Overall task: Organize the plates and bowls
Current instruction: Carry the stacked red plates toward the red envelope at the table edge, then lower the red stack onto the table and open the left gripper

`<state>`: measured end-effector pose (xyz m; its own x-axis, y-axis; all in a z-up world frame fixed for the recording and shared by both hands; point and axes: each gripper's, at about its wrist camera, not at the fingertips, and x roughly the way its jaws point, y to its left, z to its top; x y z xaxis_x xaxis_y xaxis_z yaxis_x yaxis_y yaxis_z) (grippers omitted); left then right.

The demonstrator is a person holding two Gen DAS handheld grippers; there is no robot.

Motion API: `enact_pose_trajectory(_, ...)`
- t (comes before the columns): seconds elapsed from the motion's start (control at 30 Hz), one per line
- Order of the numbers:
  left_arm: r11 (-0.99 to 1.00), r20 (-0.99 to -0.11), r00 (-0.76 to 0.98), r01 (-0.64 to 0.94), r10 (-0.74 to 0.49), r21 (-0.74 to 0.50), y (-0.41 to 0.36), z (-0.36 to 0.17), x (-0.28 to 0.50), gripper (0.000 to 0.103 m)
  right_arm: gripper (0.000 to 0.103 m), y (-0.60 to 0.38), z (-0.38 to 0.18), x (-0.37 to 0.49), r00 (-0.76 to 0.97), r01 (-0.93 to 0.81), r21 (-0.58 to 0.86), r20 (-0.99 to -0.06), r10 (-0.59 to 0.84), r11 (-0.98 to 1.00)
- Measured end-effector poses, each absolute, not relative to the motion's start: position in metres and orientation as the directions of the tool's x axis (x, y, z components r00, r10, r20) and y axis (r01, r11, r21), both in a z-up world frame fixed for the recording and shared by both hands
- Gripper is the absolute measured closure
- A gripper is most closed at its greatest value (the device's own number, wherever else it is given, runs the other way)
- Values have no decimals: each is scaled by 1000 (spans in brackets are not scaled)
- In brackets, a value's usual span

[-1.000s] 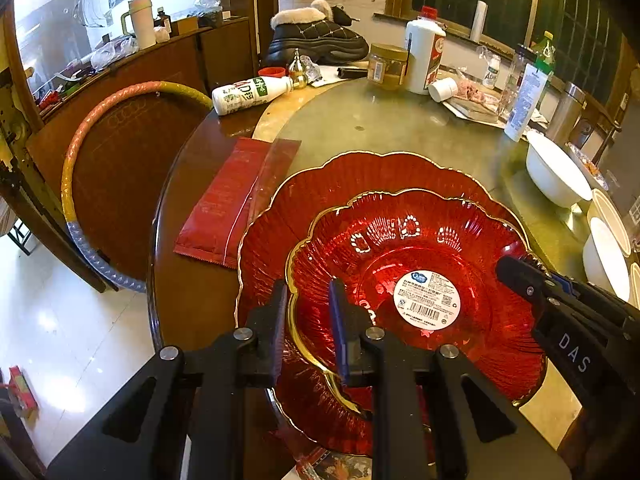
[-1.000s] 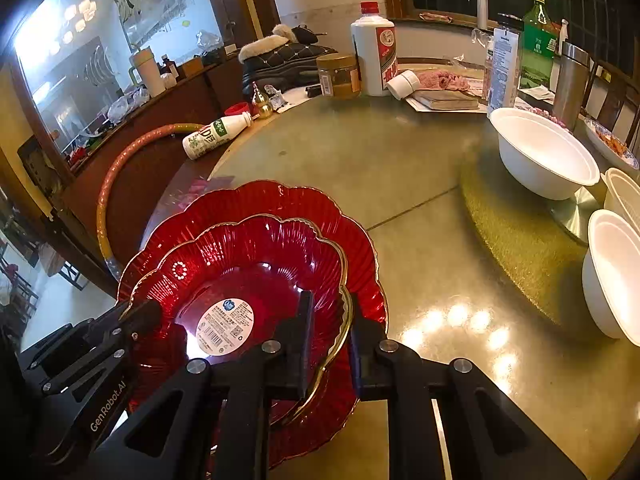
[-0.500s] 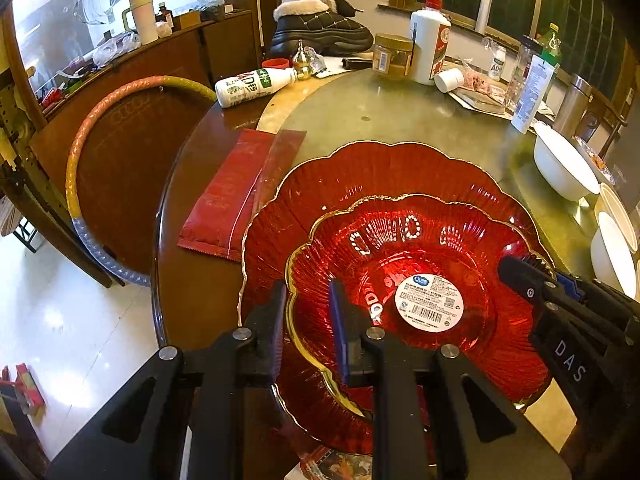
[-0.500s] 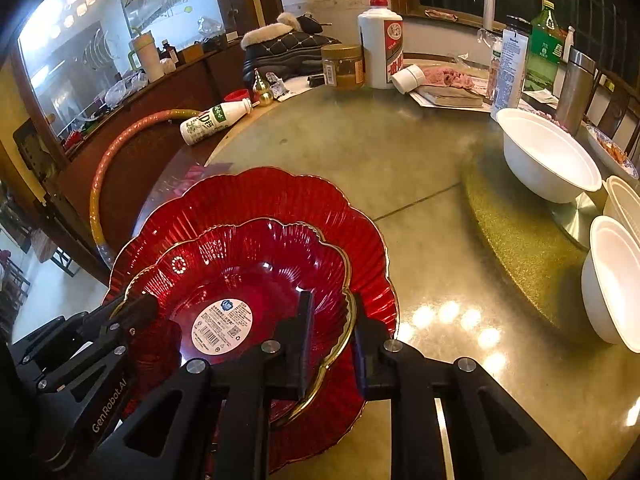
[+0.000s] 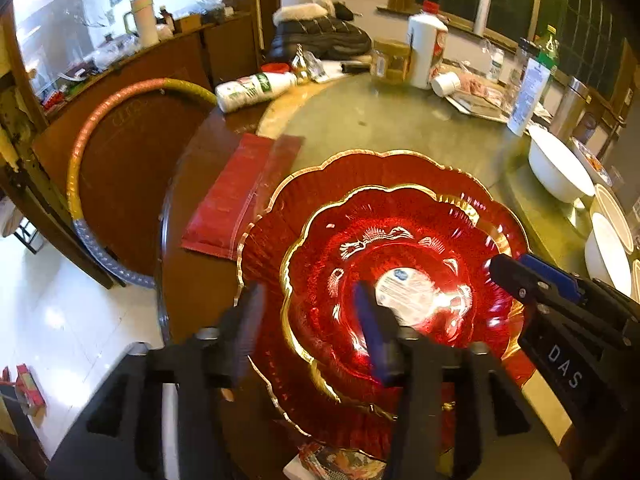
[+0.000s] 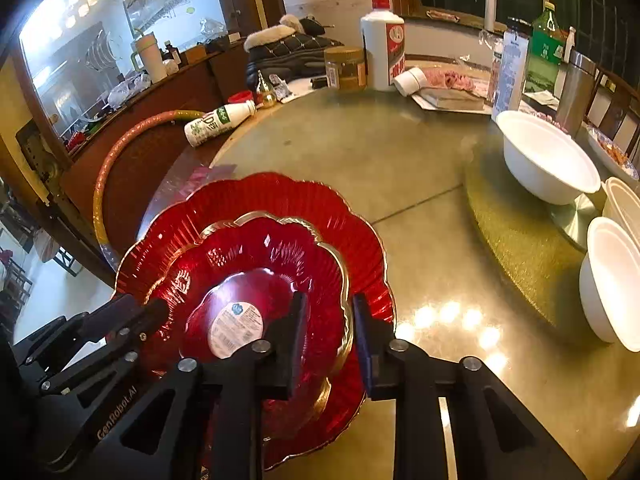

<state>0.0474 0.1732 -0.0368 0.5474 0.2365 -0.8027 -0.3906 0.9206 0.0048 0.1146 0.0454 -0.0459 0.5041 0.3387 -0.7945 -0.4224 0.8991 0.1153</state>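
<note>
Left tool (image 5: 308, 320) spread wide, right tool (image 6: 330, 330) parted, both straddling rim of small red plate (image 6: 256, 264) stacked on larger plate (image 6: 280, 196). Ahead: cluttered round table (image 6: 400, 168); rightward, white bowls (image 6: 548, 156).

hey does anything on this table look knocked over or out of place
Yes. A white bottle with a green label lies on its side at the table's far-left edge, and a white cup is tipped over near the tall white bottle. No spill visible.
</note>
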Motion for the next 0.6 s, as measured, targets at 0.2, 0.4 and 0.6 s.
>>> enact_pose_trajectory(0.2,910,-790,553,-413,265,16,175,-28,40,42,65,37,-33,107,529,-418,138,-766,364,898)
enact_pose_trajectory(0.4,881,-751,580,-473,316,5,183,-14,27,25,38,8,-12,92,575,-402,241,-685,448,883)
enact_pose_trajectory(0.6,864,-710,623,-502,326,-43,183,4,14,20,28,-30,-4,88,594,-359,344,-632,497,867)
